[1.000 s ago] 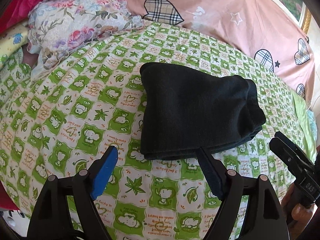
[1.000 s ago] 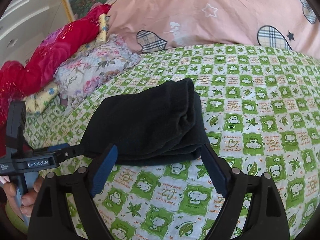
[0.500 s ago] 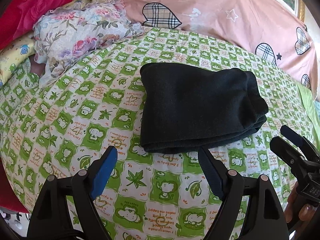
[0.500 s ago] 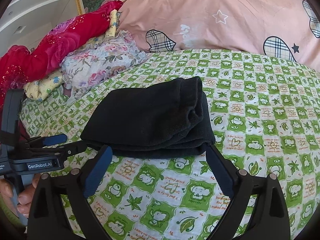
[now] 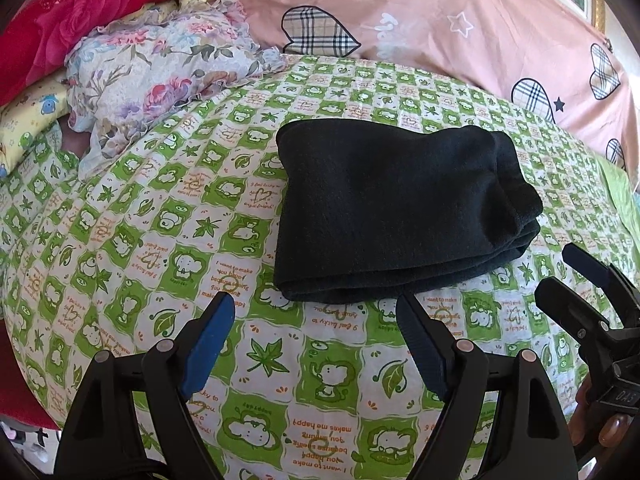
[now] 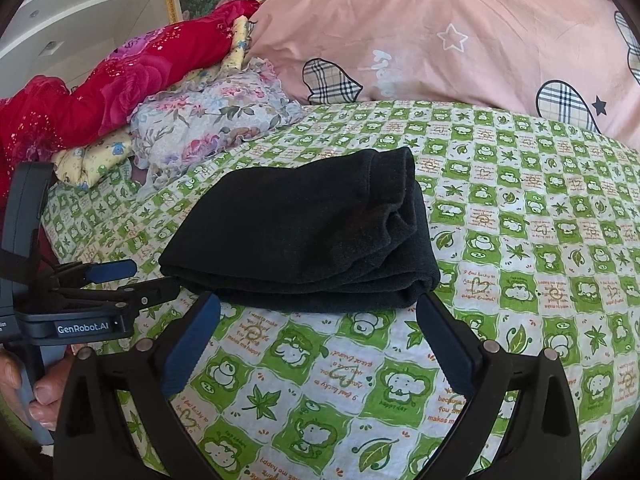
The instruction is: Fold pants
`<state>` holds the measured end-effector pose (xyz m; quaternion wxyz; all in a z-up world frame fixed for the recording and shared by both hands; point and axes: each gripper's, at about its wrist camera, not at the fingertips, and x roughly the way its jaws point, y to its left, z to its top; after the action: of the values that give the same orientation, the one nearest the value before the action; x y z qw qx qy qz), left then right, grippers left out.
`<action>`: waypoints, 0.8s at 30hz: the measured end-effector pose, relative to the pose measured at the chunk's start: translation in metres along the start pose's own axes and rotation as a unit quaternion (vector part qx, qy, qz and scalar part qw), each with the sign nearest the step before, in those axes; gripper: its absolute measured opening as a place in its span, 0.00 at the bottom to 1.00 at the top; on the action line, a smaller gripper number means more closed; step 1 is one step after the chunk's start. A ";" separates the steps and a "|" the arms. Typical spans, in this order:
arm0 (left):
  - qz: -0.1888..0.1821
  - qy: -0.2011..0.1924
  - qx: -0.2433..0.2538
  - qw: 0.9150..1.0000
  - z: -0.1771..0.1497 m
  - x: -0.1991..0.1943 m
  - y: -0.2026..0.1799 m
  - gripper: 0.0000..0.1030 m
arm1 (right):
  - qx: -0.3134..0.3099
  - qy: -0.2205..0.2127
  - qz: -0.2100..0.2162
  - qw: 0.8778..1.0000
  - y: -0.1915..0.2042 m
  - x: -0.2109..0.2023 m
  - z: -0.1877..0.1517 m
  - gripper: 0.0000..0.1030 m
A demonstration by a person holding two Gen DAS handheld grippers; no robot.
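Note:
Black pants (image 5: 392, 208) lie folded into a thick rectangle on the green-and-white checked bedsheet (image 5: 160, 240). My left gripper (image 5: 314, 304) is open just short of the pants' near edge, with nothing between its blue pads. In the right wrist view the same pants (image 6: 304, 232) lie straight ahead. My right gripper (image 6: 318, 300) has its jaws opening wide; the near folded edge sits at its fingertips, and neither pad presses on it. Each gripper shows in the other's view: the right gripper (image 5: 576, 272) right of the pants, the left gripper (image 6: 132, 276) left of them.
A pink quilt with plaid hearts (image 5: 440, 20) lies across the back of the bed. A floral cloth (image 5: 160, 76), a red blanket (image 6: 132, 80) and a yellow cloth (image 6: 92, 160) are piled at the back left. A person's fingers (image 6: 40, 396) hold the left handle.
The right gripper's jaws have spread wider. The left gripper has drawn back slightly, so its right fingertip no longer overlaps the pants' edge. The pants have not moved.

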<state>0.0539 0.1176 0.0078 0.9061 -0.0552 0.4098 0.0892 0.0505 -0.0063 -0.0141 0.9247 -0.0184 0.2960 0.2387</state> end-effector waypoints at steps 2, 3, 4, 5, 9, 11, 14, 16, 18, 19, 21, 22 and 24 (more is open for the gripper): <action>0.000 -0.004 0.002 1.000 -0.001 0.000 0.000 0.81 | 0.000 -0.006 0.001 1.000 0.000 0.000 -0.001 0.97; 0.000 -0.006 0.002 1.000 -0.001 0.000 0.000 0.81 | 0.001 -0.007 0.002 1.000 -0.001 0.001 -0.001 0.97; 0.001 -0.008 0.004 1.000 -0.001 0.001 -0.001 0.81 | 0.002 -0.006 0.004 1.000 0.000 0.001 -0.001 0.98; 0.002 -0.009 0.006 1.000 -0.002 0.001 -0.002 0.81 | 0.001 -0.006 0.004 1.000 0.001 0.002 -0.002 0.98; 0.008 -0.016 0.015 1.000 -0.004 0.002 -0.005 0.81 | -0.004 -0.004 0.006 1.000 0.003 0.006 -0.003 0.98; 0.010 -0.017 0.018 1.000 -0.005 0.003 -0.005 0.81 | -0.008 -0.003 0.006 1.000 0.005 0.008 -0.004 0.99; 0.010 -0.017 0.021 1.000 -0.007 0.005 -0.006 0.82 | -0.013 -0.003 0.005 1.000 0.007 0.011 -0.005 0.99; 0.010 -0.017 0.022 1.000 -0.007 0.006 -0.006 0.82 | -0.015 -0.003 0.006 1.000 0.009 0.012 -0.006 0.99; 0.011 -0.017 0.022 1.000 -0.007 0.007 -0.006 0.82 | -0.018 -0.004 0.008 1.000 0.010 0.013 -0.006 0.99; 0.010 -0.017 0.022 1.000 -0.007 0.007 -0.006 0.82 | -0.019 -0.004 0.009 1.000 0.011 0.013 -0.006 0.99; 0.011 -0.019 0.024 0.999 -0.007 0.008 -0.006 0.82 | -0.021 -0.004 0.010 1.000 0.011 0.015 -0.006 0.99; 0.011 -0.019 0.025 0.999 -0.007 0.008 -0.007 0.82 | -0.023 -0.002 0.010 1.000 0.012 0.015 -0.006 0.99; 0.012 -0.020 0.027 0.999 -0.007 0.009 -0.008 0.82 | -0.025 -0.002 0.009 1.000 0.013 0.016 -0.006 0.99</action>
<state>0.0560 0.1100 -0.0035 0.9142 -0.0241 0.3944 0.0896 0.0530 0.0108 -0.0268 0.9223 -0.0380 0.2885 0.2544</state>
